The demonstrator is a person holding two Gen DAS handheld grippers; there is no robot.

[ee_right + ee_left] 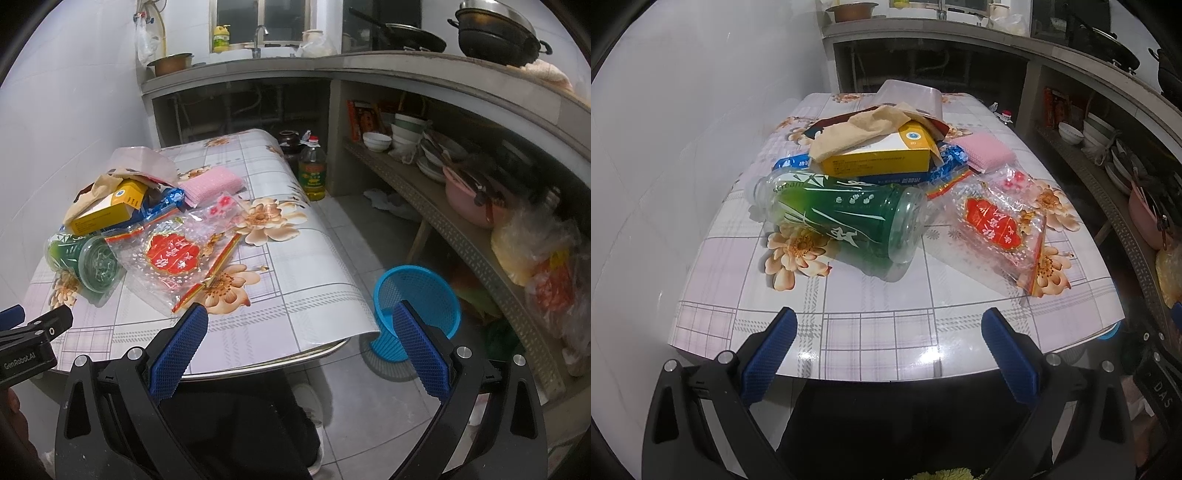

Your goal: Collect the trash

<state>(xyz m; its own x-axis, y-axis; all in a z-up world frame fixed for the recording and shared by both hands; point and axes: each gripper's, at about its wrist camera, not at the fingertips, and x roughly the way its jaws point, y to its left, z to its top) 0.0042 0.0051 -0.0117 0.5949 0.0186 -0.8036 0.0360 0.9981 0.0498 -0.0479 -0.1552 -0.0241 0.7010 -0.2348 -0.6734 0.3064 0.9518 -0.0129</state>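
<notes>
A pile of trash lies on the floral table [871,325] [295,266]. In it a green plastic bottle [842,218] [85,258] lies on its side, with a yellow box [879,157] [107,212] and a crumpled brown paper [860,129] behind it. A clear bag with a red label [997,225] [173,254] lies to the right. A blue basket [417,306] stands on the floor beside the table. My left gripper [888,350] hovers open at the table's near edge, in front of the bottle. My right gripper [299,347] is open over the table's near right corner.
A pink cloth [982,151] [212,184] and a clear plastic tub [912,98] lie behind the pile. An oil bottle [312,171] stands on the floor. Shelves with bowls [406,144] run along the right. A white wall is at the left.
</notes>
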